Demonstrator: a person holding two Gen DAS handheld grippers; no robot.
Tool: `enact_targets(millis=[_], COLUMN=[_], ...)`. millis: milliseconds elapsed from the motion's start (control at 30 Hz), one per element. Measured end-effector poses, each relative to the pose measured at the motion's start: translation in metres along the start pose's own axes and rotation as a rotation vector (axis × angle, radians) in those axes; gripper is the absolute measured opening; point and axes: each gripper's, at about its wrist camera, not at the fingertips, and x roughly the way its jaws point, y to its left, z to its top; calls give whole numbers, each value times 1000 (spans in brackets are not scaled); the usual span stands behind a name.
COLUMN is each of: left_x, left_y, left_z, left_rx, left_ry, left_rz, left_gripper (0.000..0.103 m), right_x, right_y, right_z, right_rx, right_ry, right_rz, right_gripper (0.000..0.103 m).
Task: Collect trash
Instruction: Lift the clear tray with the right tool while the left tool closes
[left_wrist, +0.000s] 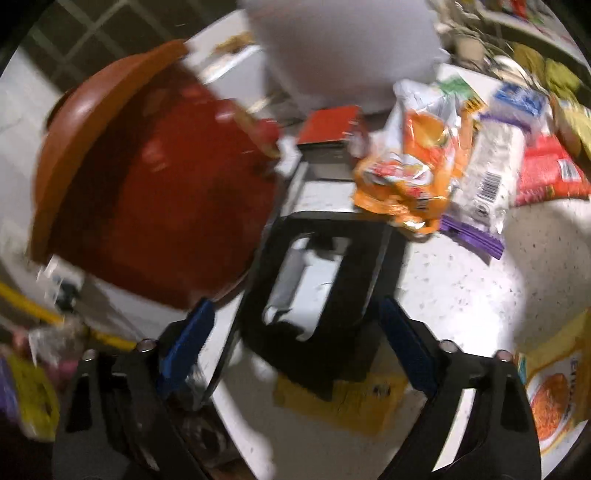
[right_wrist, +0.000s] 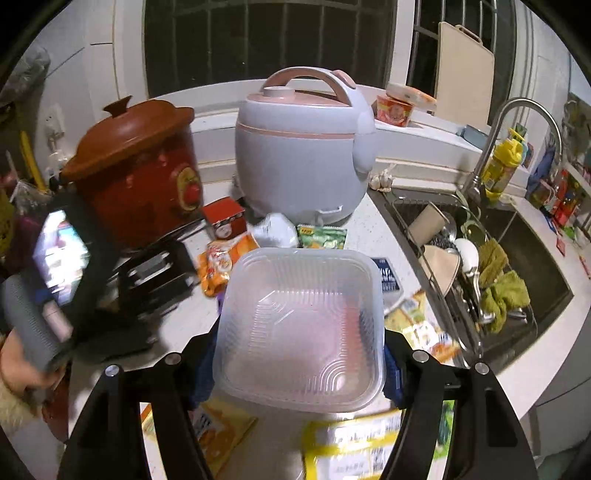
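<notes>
**Right tool grips the clear tub over a counter strewn with wrappers**

The right tool (right_wrist: 299, 365) holds a clear, ribbed plastic tub (right_wrist: 301, 325) between its blue pads, one pad pressed to each side wall; the tub's open mouth faces the camera and it sits above the counter (right_wrist: 373, 221), empty as far as can be seen. Behind it lie an orange snack wrapper (right_wrist: 221, 264), a crumpled silver wrapper (right_wrist: 277, 230) and a green packet (right_wrist: 321, 236); yellow packets (right_wrist: 351, 446) lie blurred beneath the tub. Further back stand a red box (right_wrist: 225, 218), a red-brown clay pot (right_wrist: 140, 173) with its lid on, and a pale rice cooker (right_wrist: 303, 155); a sink (right_wrist: 517, 258) with a dish rack lies to the right. At the left edge of that view a hand (right_wrist: 22, 365) holds the other device.

The left tool (left_wrist: 295, 332) has its jaws standing partly apart, with nothing pressed by its blue pads (left_wrist: 406, 343); whether anything lies loose between them I cannot tell, since the view is blurred. Ahead of it stands a black stand (left_wrist: 314, 266) on the counter; the orange wrapper (left_wrist: 406, 173) and a clear barcode bag (left_wrist: 487, 177) lie beyond, a yellow packet (left_wrist: 351, 402) just below the stand.
</notes>
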Motion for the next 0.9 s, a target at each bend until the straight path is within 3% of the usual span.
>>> enact_targets(millis=[33,67,100,133,267,467,533,600,667,733,800,900], left_x=[-2,-6,-9,-12,-23,-74,-91,-95,-86,-73,-50,-14], left_y=[-1,0,0,-2,5,56,69,66,50,25,5,-3], left_z=[1,3,4,4,-2,-14,-20,-18,-14,-10,-3,10], left_rx=[-5,-21,-37,-39,-61,-180,-195,-140,-38,69,149,126], left_ry=[-11,-18,-17,-18,-38,-166,-206,-226,-197,-214,-166,-73], left_rz=[-50,-134,-178,-171,-190,-272,-332,-335,-318,-259,-185,-210], left_gripper=[53,18,6,1,0,0,0,9,96,95,95,92], right_x=[-5,-11,-15,-18,-33,-50,-53,-52,-52,-53,-53,-53], right_y=[2,5,6,7,10,15,16,16,18,19,19,16], right_z=[-4,-8,-12,-14,-24,-31,-33,-35,-36,-37,-38,-41], right_rx=[1,1,3,9,34,52,63,82,92,101,111,136], right_ry=[-4,-7,-11,-12,-26,-52,-54,-52,-54,-60,-57,-53], right_rz=[4,2,3,9,29,47,61,70,76,83,81,85], right_gripper=[69,69,69,69,69,69,70,71,71,70,70,70])
